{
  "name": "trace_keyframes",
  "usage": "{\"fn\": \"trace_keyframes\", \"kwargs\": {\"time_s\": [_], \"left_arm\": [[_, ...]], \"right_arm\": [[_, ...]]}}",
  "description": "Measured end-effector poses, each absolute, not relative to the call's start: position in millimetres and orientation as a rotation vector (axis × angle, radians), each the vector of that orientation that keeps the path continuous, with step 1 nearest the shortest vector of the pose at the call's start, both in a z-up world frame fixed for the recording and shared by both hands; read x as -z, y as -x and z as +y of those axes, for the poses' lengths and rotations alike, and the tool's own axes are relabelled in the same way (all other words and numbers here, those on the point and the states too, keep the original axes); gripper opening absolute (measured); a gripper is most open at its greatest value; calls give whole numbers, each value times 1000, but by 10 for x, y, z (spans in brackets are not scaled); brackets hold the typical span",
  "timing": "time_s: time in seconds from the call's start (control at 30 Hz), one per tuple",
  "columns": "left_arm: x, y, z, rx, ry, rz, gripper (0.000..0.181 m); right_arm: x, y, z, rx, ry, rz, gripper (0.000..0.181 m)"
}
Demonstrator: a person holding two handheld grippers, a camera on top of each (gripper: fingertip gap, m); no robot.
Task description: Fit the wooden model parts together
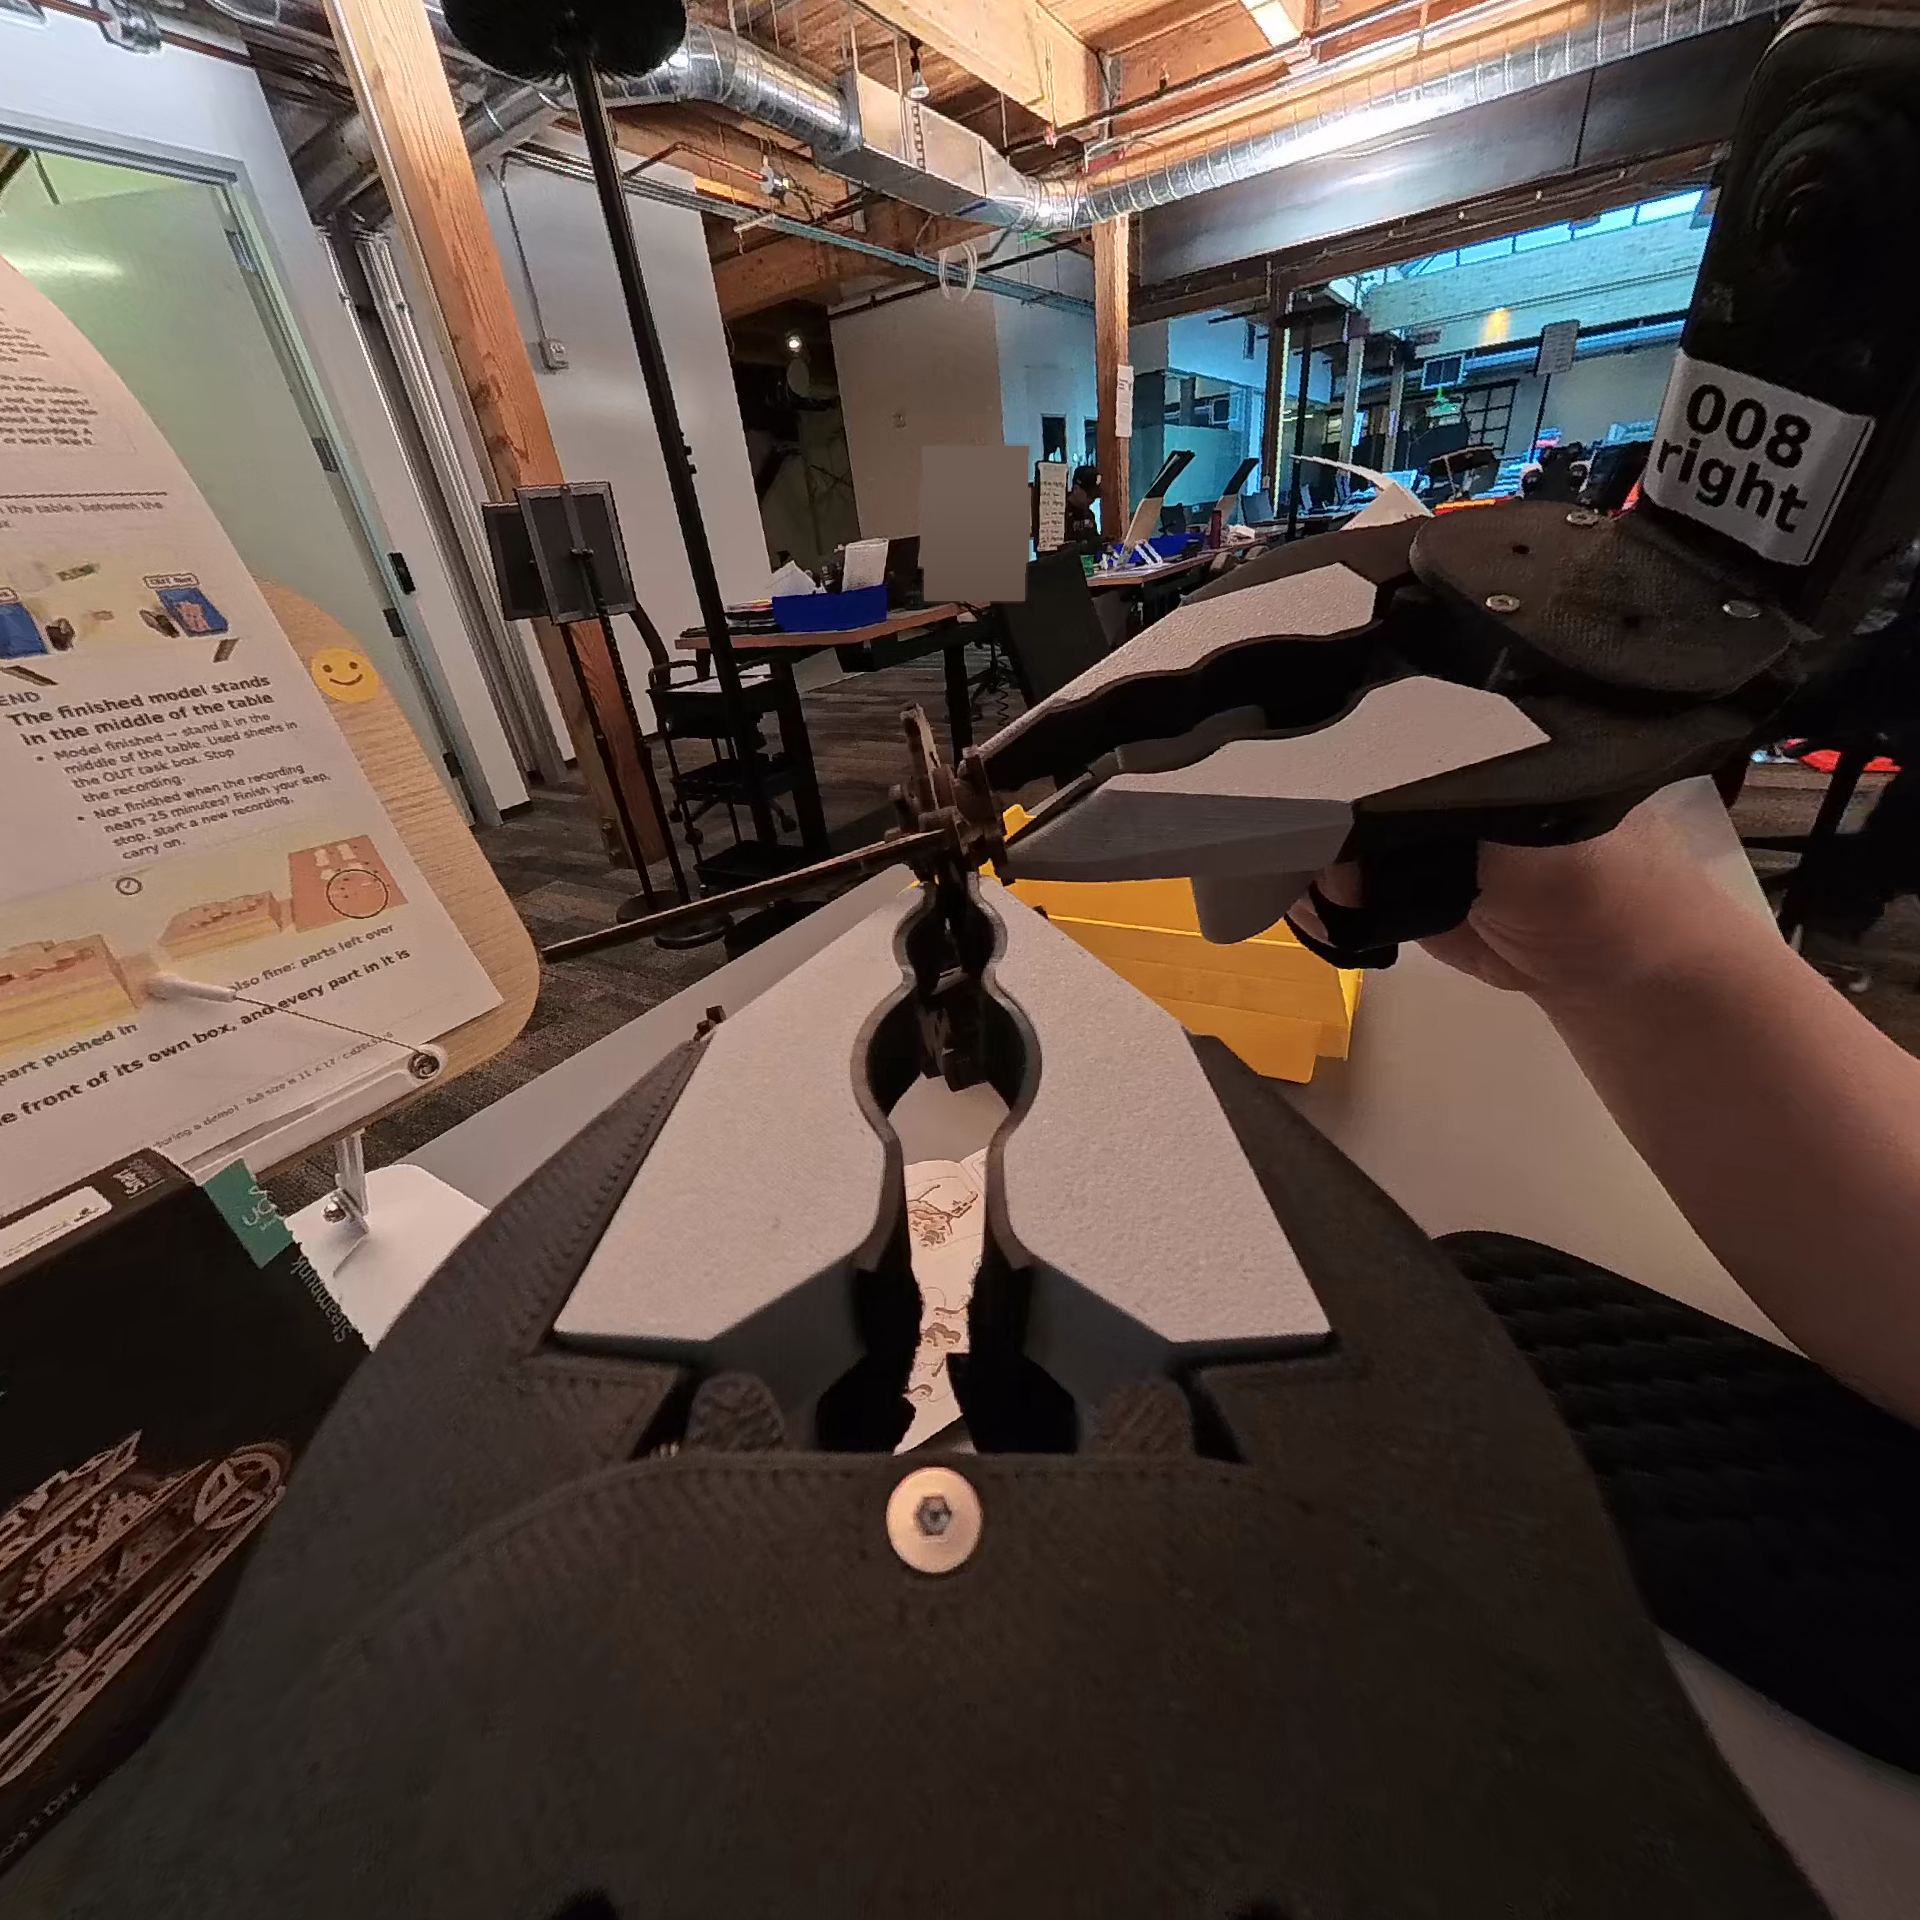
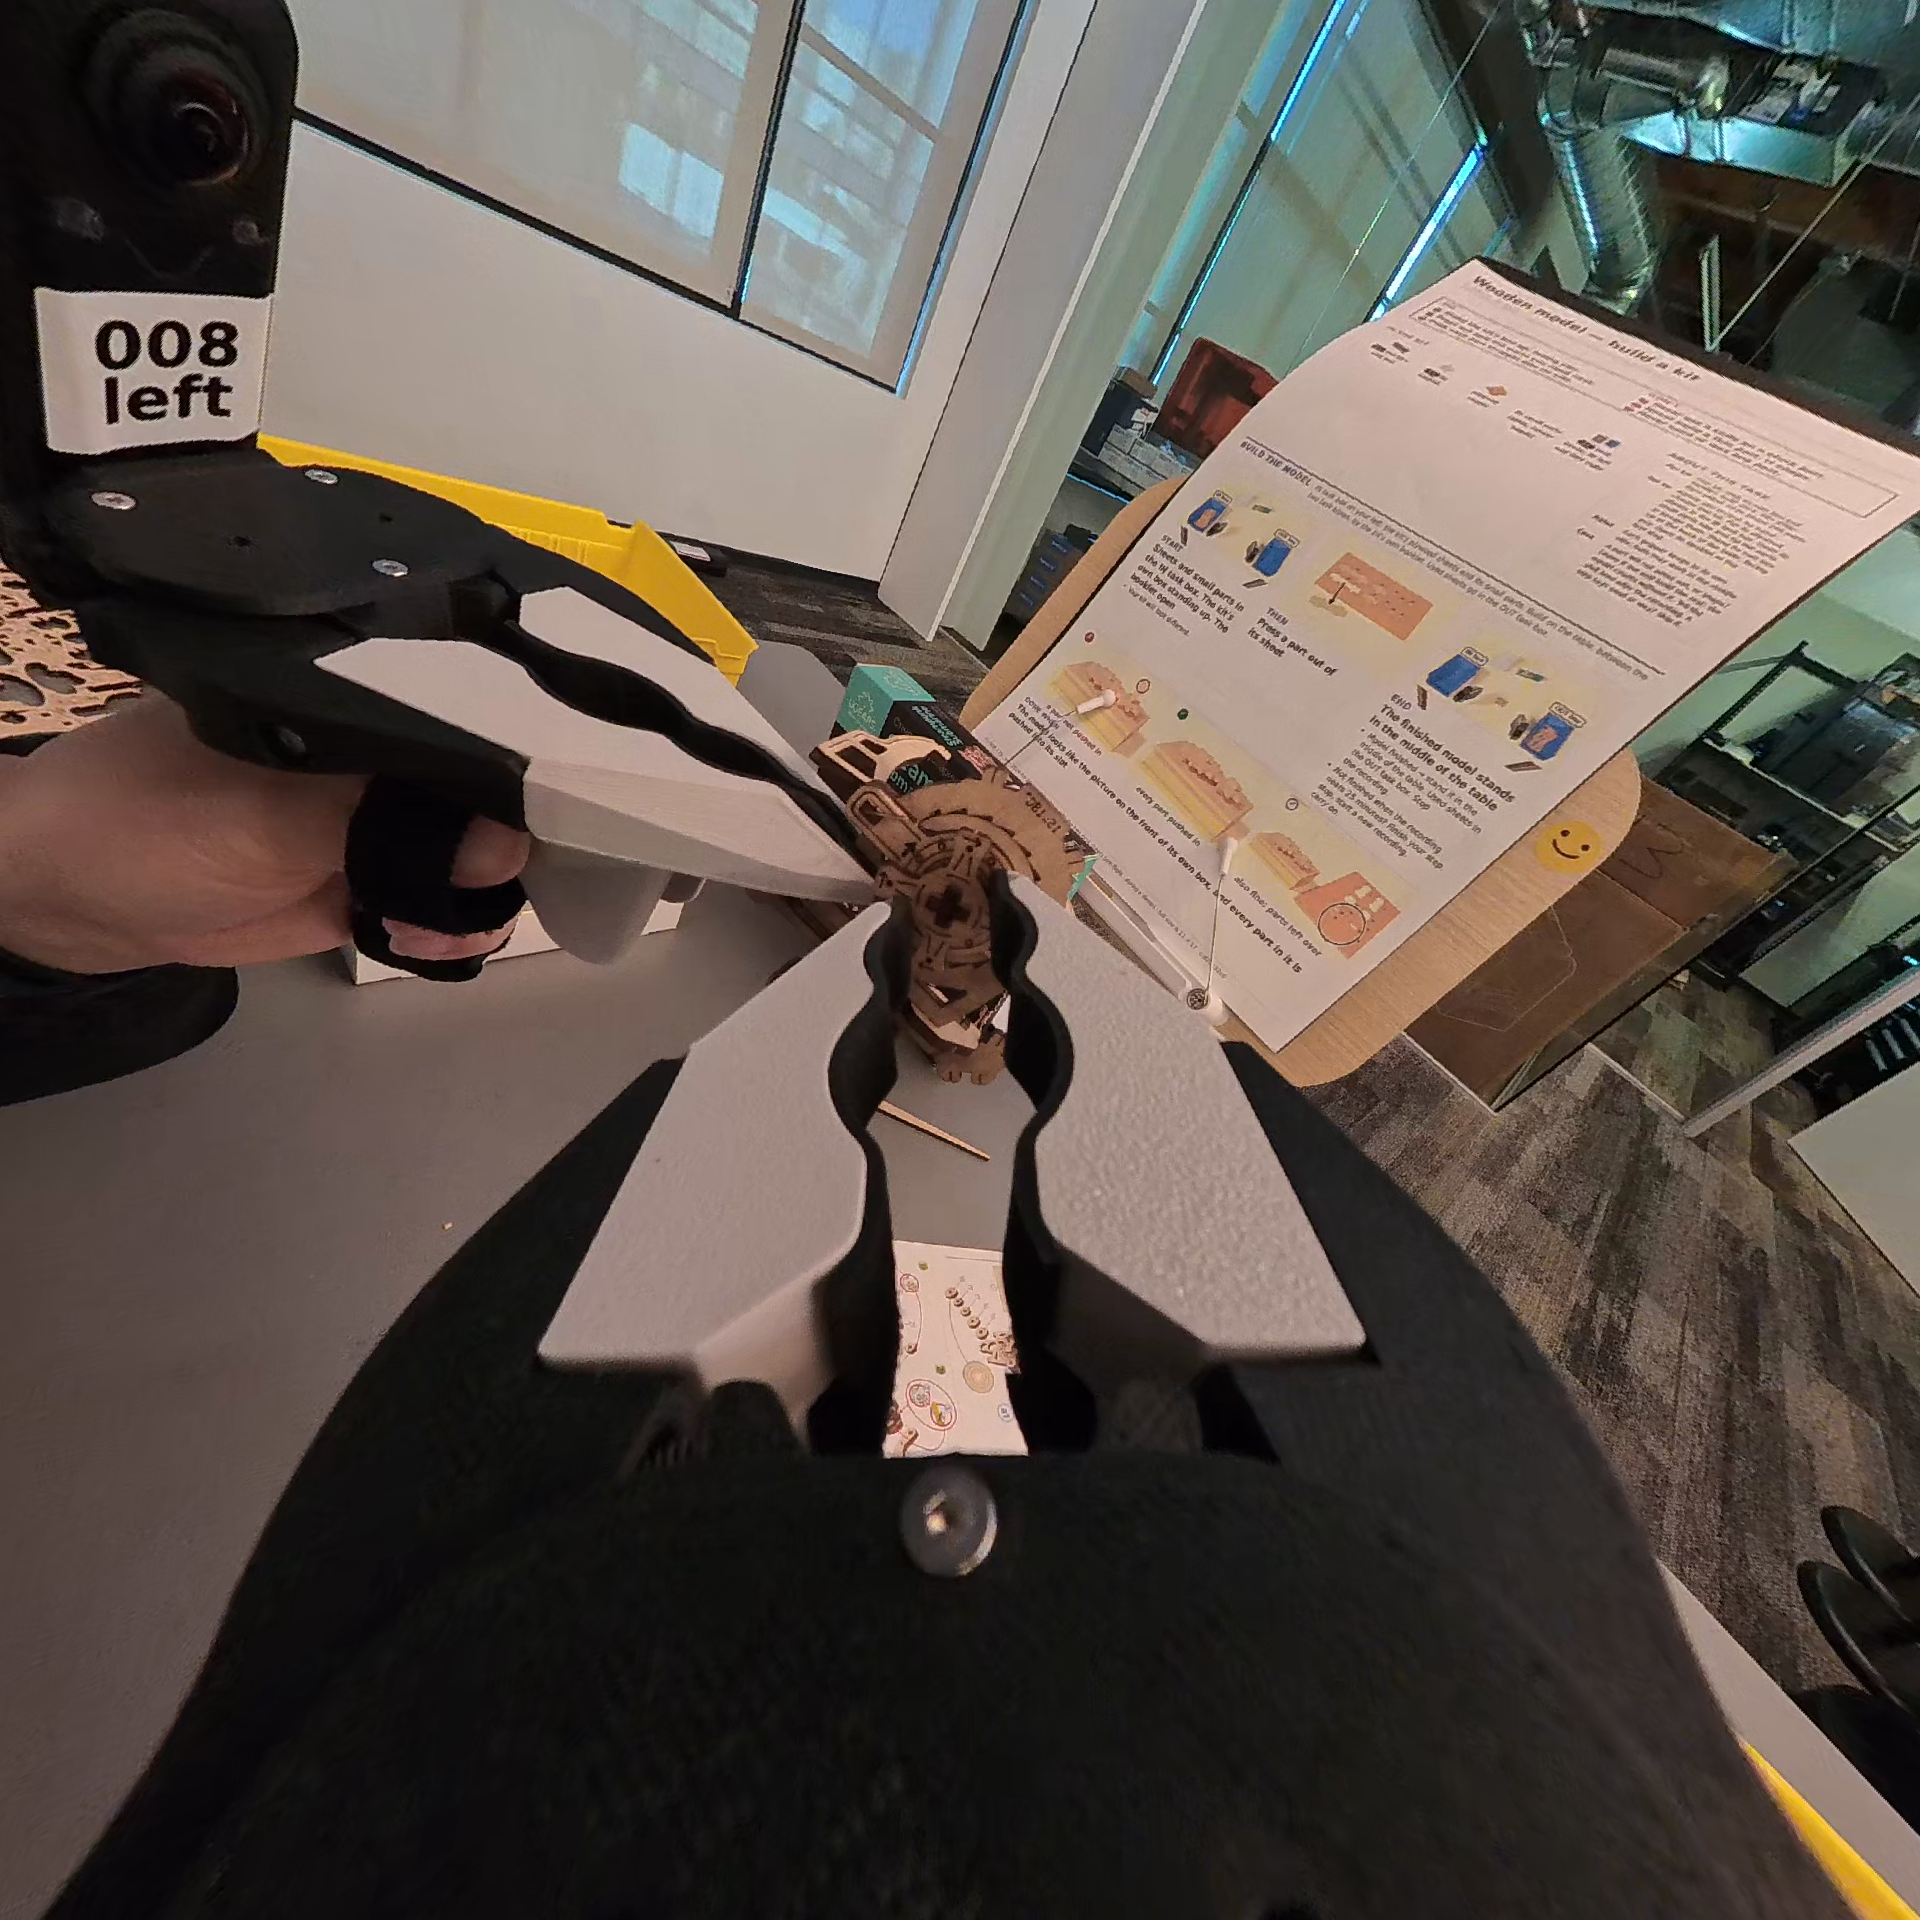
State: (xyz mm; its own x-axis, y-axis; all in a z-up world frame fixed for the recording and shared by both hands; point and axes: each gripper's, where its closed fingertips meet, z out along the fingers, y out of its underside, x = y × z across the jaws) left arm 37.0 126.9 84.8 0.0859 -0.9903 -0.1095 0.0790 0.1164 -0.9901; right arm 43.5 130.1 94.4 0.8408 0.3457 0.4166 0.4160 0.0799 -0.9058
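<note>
I hold the model [image 2: 940, 914] above the bench [image 2: 312, 1195], both tools pinched on it: left tool [image 1: 948, 894], right tool [image 2: 943, 902]. I should keep the grips square and press gently. Only the left view shows a thin rod [image 1: 727, 899] sticking out; only the right shows the wheel's face.

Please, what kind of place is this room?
Probably an open-plan office or workshop used for recordings. Exposed ceiling ducts, rows of desks farther back, glass partitions, and an instruction sheet on a stand by the grey table.
</note>
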Motion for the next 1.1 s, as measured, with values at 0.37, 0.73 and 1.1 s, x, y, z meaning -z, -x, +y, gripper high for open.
{"fn": "trace_keyframes", "kwargs": {"time_s": [0.37, 0.73, 1.1], "left_arm": [[-854, -369, 1260, 1079, 1088, 1141, 0], [-843, -376, 1264, 1077, 1091, 1142, 0], [-672, -467, 1401, 993, 1027, 1173, 0]], "right_arm": [[-947, -434, 1293, 35, 1529, -623, 13], [-935, -441, 1295, 37, 1536, -622, 13], [-840, -485, 1297, 3, 1507, -730, 16]]}}
